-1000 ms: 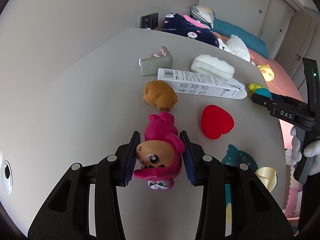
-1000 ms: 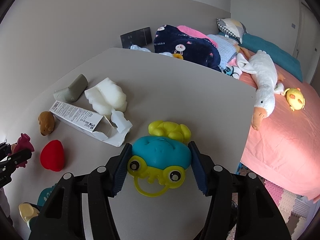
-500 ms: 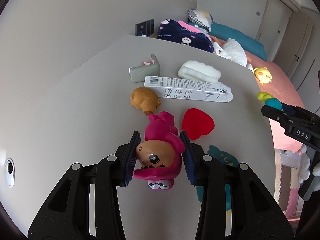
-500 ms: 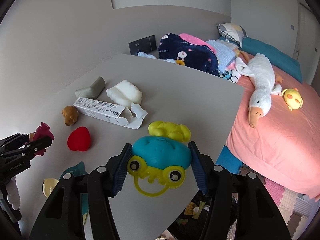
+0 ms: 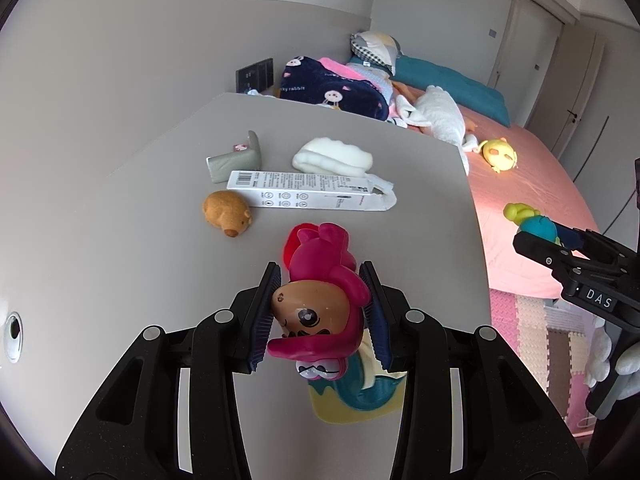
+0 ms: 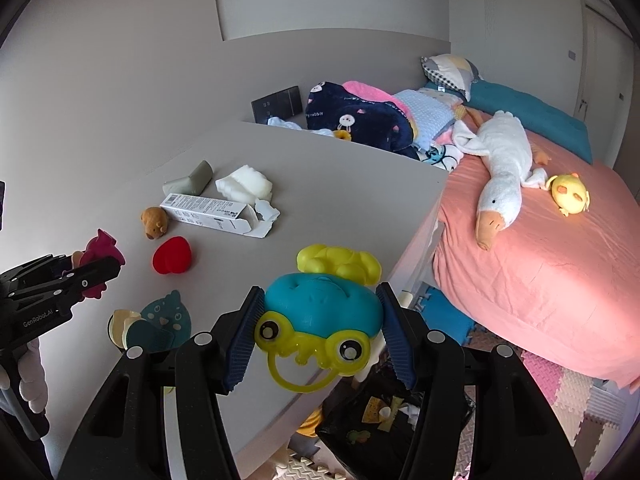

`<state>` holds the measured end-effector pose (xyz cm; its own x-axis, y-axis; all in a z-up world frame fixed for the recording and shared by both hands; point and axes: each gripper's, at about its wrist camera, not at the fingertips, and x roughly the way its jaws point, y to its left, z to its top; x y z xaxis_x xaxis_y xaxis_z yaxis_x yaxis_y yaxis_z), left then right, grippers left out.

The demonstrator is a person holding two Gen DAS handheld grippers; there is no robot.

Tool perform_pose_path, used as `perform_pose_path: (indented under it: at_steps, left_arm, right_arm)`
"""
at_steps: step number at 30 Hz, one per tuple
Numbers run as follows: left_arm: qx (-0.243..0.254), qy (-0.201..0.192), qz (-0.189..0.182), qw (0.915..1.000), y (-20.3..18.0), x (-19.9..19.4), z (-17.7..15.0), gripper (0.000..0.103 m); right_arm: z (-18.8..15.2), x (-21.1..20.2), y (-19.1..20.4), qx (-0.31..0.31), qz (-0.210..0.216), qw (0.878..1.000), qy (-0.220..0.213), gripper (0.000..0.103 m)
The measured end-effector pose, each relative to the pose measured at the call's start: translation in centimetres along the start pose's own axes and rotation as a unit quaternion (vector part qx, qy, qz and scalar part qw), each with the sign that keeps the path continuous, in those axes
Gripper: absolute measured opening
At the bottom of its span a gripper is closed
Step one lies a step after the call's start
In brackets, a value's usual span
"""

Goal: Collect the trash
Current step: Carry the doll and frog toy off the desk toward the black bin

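Note:
My left gripper (image 5: 322, 316) is shut on a pink toy figure (image 5: 320, 304) with a brown face, held above the grey table (image 5: 120, 248). The same gripper and pink toy (image 6: 100, 246) show at the left edge of the right wrist view. My right gripper (image 6: 320, 332) is shut on a teal and yellow frog toy (image 6: 320, 316), hanging over the table's right edge. That frog toy (image 5: 534, 224) also appears at the right of the left wrist view. A bin with a black bag (image 6: 380, 416) holding scraps sits on the floor below the right gripper.
On the table lie a white carton (image 6: 212, 216), white foam (image 6: 244, 184), a grey wedge (image 6: 188, 180), a brown animal toy (image 6: 154, 220), a red heart (image 6: 172, 260) and a teal card with a cream cup (image 6: 148, 328). A pink bed (image 6: 540, 264) with plush toys stands to the right.
Both grippers have risen and drawn back from the table's items, each keeping its toy. The floor bin has come into sight under the right gripper.

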<state>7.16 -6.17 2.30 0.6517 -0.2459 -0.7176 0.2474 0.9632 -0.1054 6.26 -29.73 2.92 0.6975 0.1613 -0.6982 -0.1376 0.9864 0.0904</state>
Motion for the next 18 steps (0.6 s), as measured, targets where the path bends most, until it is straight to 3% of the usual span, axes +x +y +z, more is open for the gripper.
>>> perform_pose_path:
  at_steps: [18]
  left_arm:
    - [0.054,-0.008,-0.047,0.9974,-9.2,-1.1,0.1,0.04]
  right_arm:
    - [-3.0,-6.2,-5.6,0.034,-0.034,0.998,-0.029,0.058]
